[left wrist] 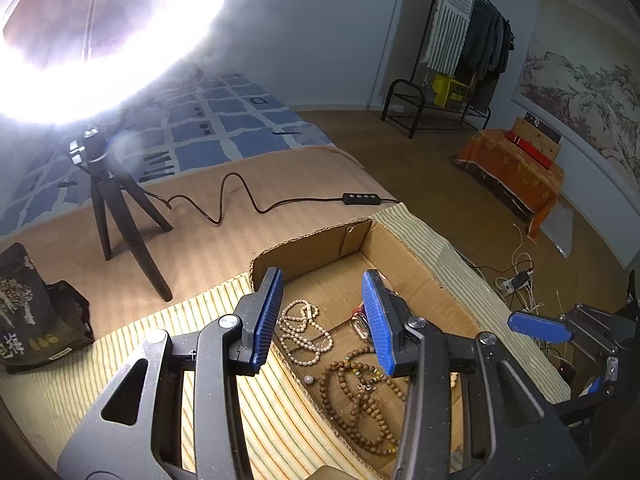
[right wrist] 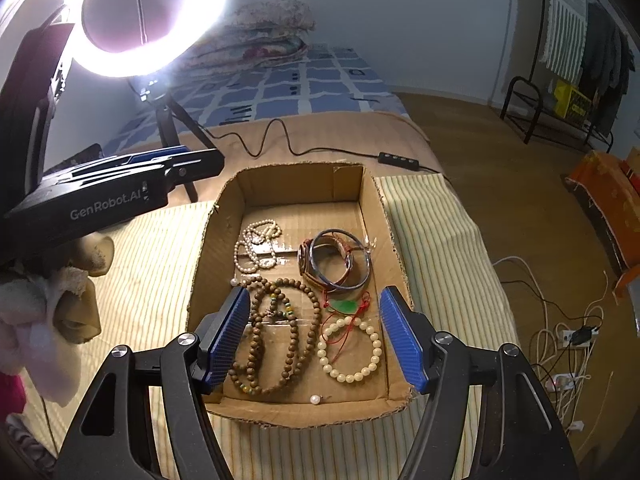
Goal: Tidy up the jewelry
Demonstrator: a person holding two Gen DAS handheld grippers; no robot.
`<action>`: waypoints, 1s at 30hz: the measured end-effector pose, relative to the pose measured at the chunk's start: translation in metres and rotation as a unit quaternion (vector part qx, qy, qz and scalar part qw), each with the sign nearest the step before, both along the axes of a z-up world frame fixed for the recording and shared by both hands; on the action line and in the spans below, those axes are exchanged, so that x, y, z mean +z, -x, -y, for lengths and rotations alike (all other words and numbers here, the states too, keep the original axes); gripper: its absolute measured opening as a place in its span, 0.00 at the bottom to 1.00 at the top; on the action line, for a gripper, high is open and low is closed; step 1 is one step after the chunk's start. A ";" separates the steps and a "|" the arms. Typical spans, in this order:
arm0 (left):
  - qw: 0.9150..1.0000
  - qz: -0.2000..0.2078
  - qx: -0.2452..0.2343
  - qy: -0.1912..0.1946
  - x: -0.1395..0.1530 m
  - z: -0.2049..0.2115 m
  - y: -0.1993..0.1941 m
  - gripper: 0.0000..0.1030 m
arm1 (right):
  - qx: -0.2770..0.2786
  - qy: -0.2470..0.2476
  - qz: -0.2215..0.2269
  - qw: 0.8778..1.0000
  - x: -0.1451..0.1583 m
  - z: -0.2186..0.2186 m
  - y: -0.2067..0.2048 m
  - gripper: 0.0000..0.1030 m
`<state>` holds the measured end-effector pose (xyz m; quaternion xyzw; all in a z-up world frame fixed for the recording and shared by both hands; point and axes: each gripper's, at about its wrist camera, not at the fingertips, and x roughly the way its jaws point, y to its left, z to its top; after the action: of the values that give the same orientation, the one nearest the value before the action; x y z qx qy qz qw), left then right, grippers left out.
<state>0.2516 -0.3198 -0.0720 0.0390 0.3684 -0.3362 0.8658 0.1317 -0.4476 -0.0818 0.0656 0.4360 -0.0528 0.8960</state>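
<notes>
The jewelry is all lying inside the shallow cardboard box (right wrist: 372,208), which is sitting on a striped cloth (right wrist: 152,292) on the bed, probably so that small pieces are not rolling away. The right gripper (right wrist: 316,336) is hovering above the near part of the box with its jaws wide apart and nothing between them; it is looking down on the long brown bead strand (right wrist: 280,336) and the pale bead bracelet (right wrist: 352,352), so I judge that it is choosing which piece to take first. A green pendant on red cord (right wrist: 345,306), some bangles with a watch (right wrist: 336,260) and a small pearl strand (right wrist: 256,246) are lying further back, partly touching each other, and one loose pearl (right wrist: 315,399) is resting near the front wall. The left gripper (left wrist: 324,320) is also open and empty, waiting over the left side of the box, above the pearl strand. The ring light (right wrist: 152,16) is standing behind the box, giving strong light on the work.
</notes>
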 end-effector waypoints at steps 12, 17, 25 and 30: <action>0.999 0.032 0.016 0.016 0.042 -0.043 0.039 0.40 | -0.005 0.020 0.032 0.999 0.032 -0.014 0.019 0.65; 0.998 0.049 0.019 0.017 0.059 -0.066 0.066 0.42 | -0.004 0.040 0.049 0.998 0.045 -0.025 0.032 0.67; 0.997 0.061 0.027 0.025 0.075 -0.105 0.106 0.47 | -0.011 0.042 0.072 0.996 0.057 -0.035 0.058 0.74; 0.996 0.076 0.035 0.026 0.081 -0.123 0.127 0.60 | -0.015 0.055 0.083 0.995 0.062 -0.042 0.069 0.76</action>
<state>0.1242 -0.1964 0.0092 0.0292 0.2942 -0.3109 0.9033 0.0626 -0.4057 -0.0195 0.0269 0.3555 -0.0842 0.9305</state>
